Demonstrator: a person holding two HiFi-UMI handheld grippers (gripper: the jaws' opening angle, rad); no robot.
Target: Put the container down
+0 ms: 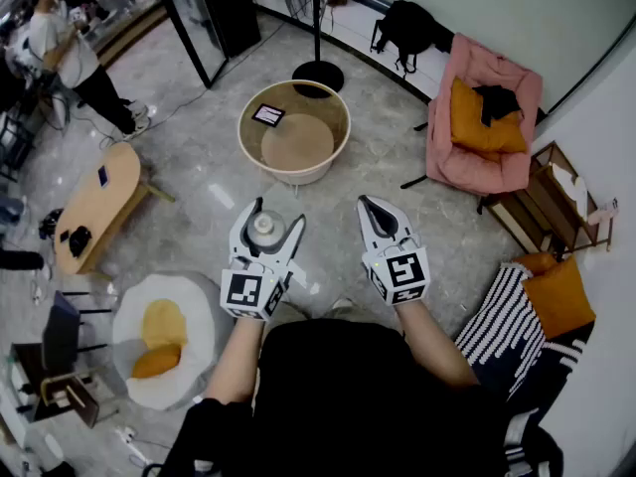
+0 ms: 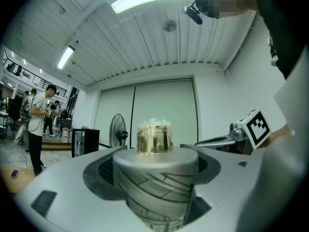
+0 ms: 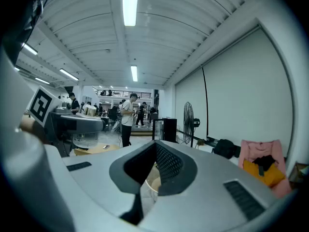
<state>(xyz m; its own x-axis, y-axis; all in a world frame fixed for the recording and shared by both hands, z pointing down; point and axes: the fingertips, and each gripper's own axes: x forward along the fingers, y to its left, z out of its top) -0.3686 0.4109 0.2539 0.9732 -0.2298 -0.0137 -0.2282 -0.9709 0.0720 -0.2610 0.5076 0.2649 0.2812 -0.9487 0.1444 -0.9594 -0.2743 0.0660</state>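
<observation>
The container is a grey cylinder with a line pattern and a flat lid that carries a small clear gold knob. My left gripper is shut on it, with the jaws spread wide round its body, and holds it upright in the air in front of me. In the head view my right gripper hovers to the right of it, jaws together and empty. In the right gripper view the right gripper shows its pads nearly touching, with nothing between them.
A round table with a raised rim stands on the floor ahead, with a fan stand beyond it. A pink armchair is at the right, an oval wooden table and an egg-shaped cushion at the left. A person stands far left.
</observation>
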